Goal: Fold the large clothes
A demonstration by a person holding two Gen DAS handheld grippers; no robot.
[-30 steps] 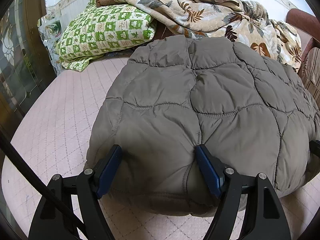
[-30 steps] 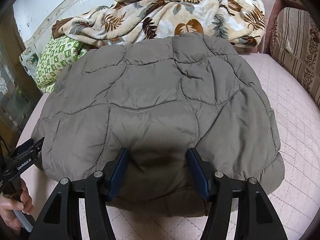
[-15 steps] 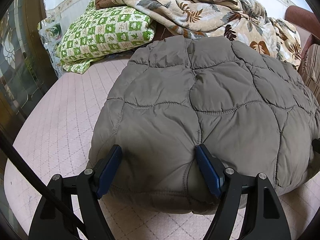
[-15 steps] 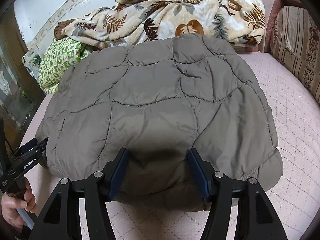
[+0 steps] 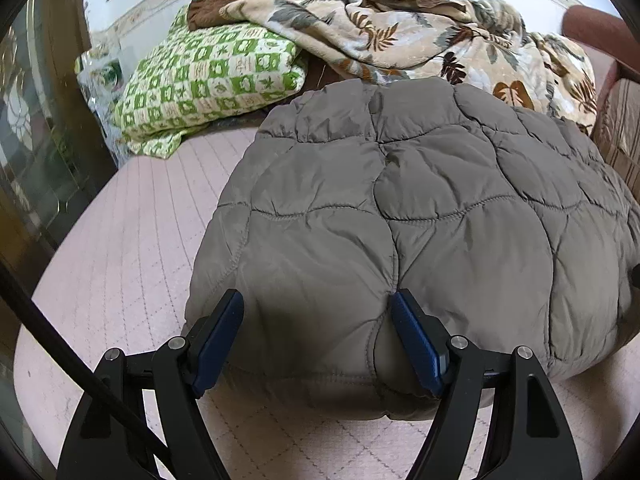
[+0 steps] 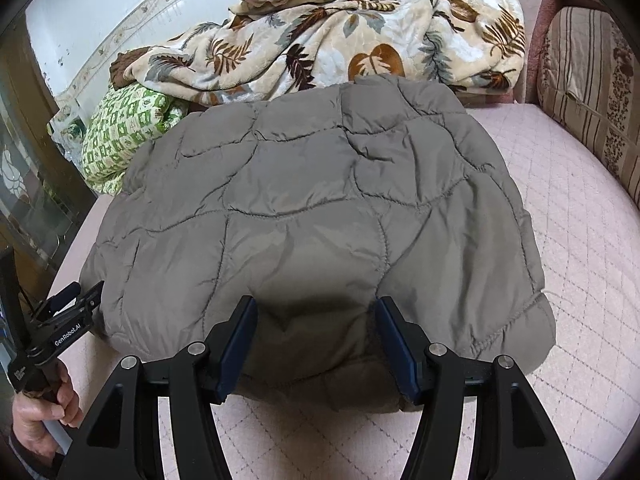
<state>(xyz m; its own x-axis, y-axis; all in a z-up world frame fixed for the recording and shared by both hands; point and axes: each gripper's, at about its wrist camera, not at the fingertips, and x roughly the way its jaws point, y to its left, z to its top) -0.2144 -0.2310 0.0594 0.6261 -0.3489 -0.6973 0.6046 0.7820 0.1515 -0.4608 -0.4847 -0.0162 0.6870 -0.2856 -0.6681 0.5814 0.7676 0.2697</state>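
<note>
Two hand-held grippers work over one wide surface: a bed [image 5: 120, 264] under a pale pink quilted cover, with a heap of bedding at its far end. Largest on it is the grey quilted jacket [image 5: 420, 208], a padded garment lying as a thick, rounded bundle in the middle of the bed, its near edge toward the cameras. Behind it, touching or nearly touching its far edge, is a leaf-print blanket [image 6: 328, 44] in a loose pile, and to the left of that a green-and-white checked pillow [image 5: 208, 76]. A striped cushion [image 6: 588, 92] stands at the right side.

Smaller still are the tools. Its blue pads well apart, the left hand-held gripper [image 5: 316, 336] has them pressed into the near left part of the jacket, a fat bulge of padding between them. The right hand-held gripper [image 6: 316, 340] does the same on the near right part, a little narrower, its pads denting the fabric on both sides. Each looks closed on a thick fold rather than standing free. In the right wrist view a hand [image 6: 36, 412] shows at the lower left, around the left tool's handle.

As a judgement, the risk lies in the padding itself: the shell is slick and springy, so the pads may hold only the outer layer, and a lift could let the inner layers sag out or the whole bundle spring open. Uneven pulling by the two sides could skew the fold, and a far swing might drag the jacket into the blanket.
</note>
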